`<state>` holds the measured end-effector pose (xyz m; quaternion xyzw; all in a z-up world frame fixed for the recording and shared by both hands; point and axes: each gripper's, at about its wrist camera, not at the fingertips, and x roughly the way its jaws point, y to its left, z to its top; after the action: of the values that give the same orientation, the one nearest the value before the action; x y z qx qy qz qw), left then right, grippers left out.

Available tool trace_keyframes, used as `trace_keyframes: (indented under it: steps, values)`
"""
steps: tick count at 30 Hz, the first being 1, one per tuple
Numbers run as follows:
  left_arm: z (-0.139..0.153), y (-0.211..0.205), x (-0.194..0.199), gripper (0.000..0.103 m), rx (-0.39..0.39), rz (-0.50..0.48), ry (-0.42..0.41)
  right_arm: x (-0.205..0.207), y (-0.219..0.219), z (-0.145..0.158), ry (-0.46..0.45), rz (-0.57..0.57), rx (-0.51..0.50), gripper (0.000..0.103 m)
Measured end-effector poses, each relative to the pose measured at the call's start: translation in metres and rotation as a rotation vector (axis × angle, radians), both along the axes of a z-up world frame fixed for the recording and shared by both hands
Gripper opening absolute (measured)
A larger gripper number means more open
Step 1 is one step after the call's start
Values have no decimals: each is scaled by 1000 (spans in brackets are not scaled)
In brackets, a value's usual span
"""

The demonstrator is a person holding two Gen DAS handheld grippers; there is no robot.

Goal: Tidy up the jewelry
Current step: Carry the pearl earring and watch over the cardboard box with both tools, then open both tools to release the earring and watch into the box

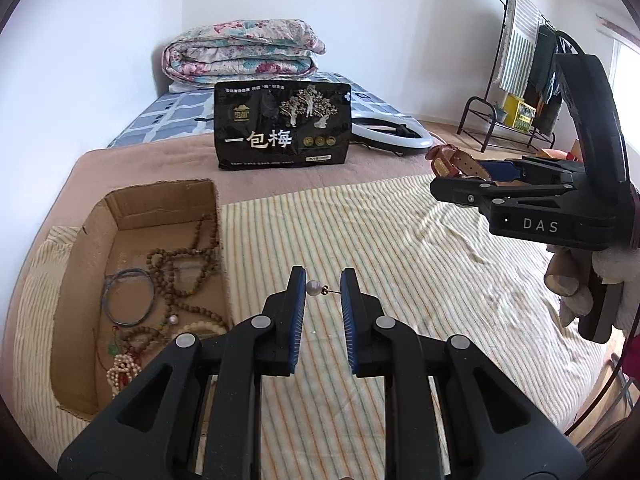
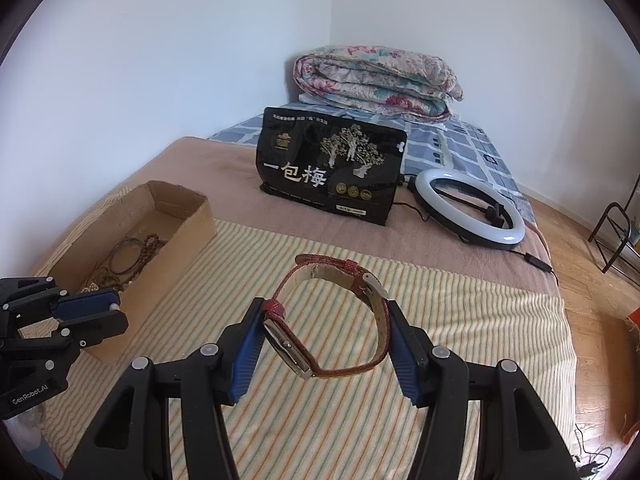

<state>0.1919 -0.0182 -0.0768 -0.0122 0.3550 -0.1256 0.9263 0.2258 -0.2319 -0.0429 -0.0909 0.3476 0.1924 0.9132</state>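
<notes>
At the far left, the left wrist view looks down into the open cardboard box (image 1: 132, 216) and shows its load plainly: brown wooden bead strands (image 1: 188, 264), a thin metal bangle (image 1: 129, 298) and cream beads; the right wrist view sees that box (image 2: 176, 220) only at a slant. Just right of it, the left gripper (image 1: 323, 290) hangs above the striped towel (image 1: 400, 240), its blue ribbed pads partly apart with a pearl earring (image 1: 314, 288) spanning the gap. The round pearl touches the left pad and the thin post runs crosswise to the right pad, so the earring is pinched end to end. Only the right wrist view shows the right gripper (image 2: 326, 332) closely: its jaws stand wide, pressed on a looped watch (image 2: 294, 346) with a red textured strap. The rectangular metal case lies against the left pad, the strap's far side against the right pad, and the loop reaches forward. Behind stand a black snack bag (image 2: 332, 168) and a ring light (image 2: 472, 208).
</notes>
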Motion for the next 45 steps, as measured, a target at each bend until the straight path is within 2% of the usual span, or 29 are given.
trace_keyframes:
  steps: [18, 32, 45]
  values:
    - [31, 88, -29, 16, 17, 142, -72, -18, 90, 29, -18, 101, 49, 60]
    - [19, 135, -31, 16, 23, 208, -51, -1, 144, 22, 22, 147, 88, 60]
    - [3, 152, -22, 16, 7, 229, -17, 20, 193, -1, 69, 194, 74, 60]
